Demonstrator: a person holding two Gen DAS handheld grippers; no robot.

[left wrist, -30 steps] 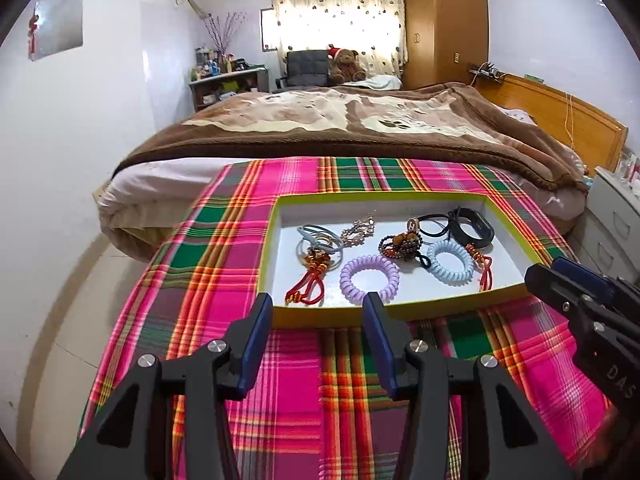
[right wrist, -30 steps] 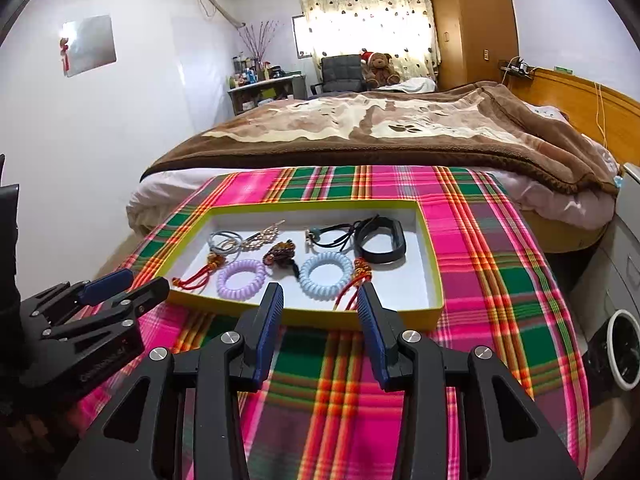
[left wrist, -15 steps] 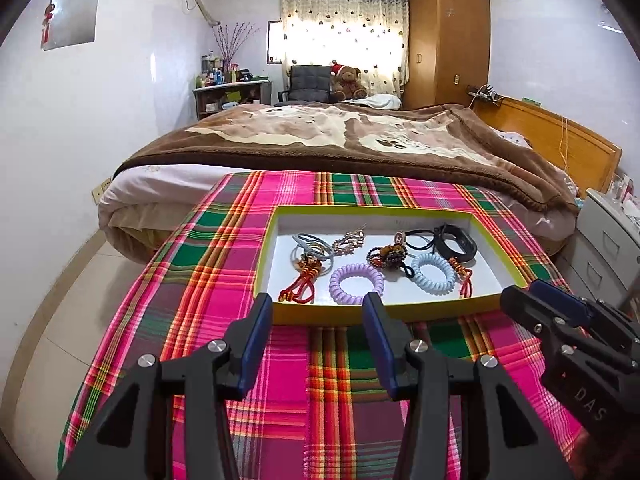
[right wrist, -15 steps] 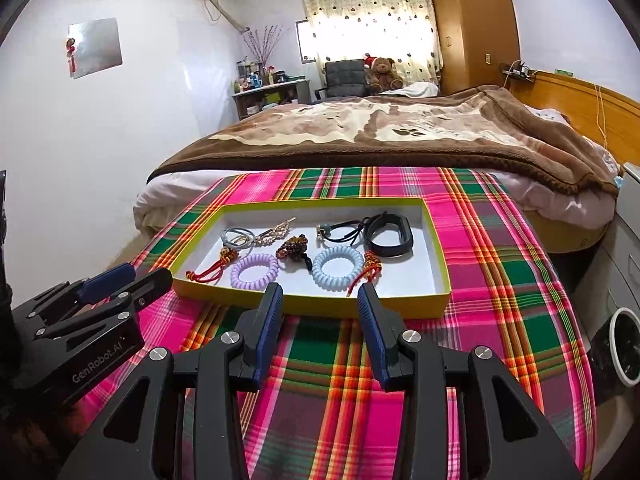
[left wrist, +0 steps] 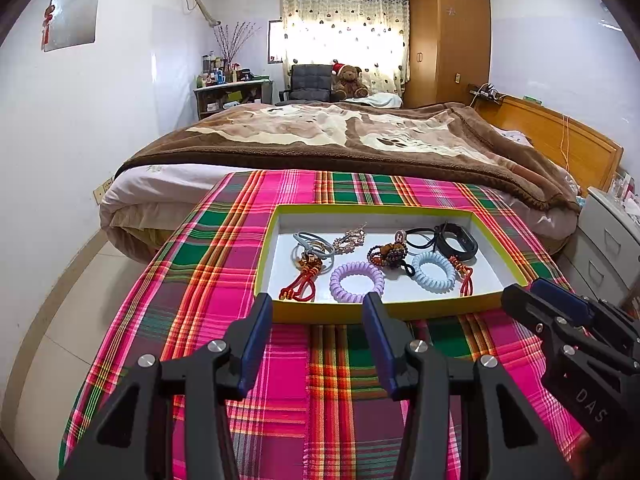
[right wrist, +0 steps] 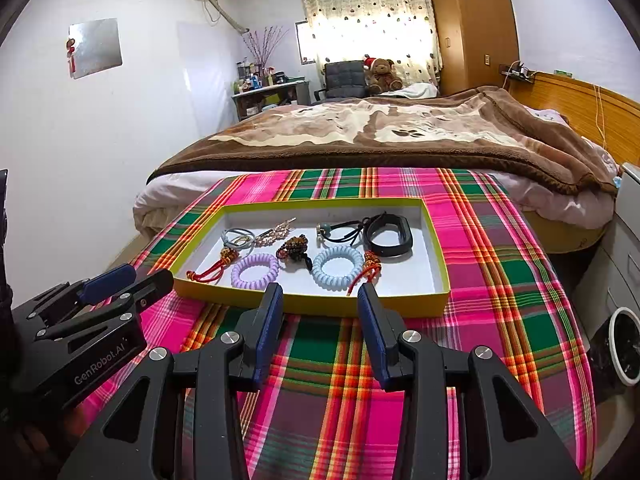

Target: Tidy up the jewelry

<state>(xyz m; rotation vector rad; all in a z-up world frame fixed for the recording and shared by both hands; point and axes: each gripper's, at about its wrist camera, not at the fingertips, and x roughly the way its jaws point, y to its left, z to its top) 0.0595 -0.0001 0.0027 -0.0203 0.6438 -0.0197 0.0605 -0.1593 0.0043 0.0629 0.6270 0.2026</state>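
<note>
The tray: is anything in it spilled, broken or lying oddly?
Nothing is spilled or visibly broken. All pieces lie inside the tray. Only the black cord lies across the black band, so these two look tangled.

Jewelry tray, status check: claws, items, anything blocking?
Left claw and right claw open, empty, short of the tray. Purple coil tie, blue coil tie, black band all inside. No obstruction visible.

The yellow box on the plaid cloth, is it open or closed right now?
Open. The yellow box has no lid on it, and the purple coil hair tie and blue one lie exposed on its white floor.
</note>
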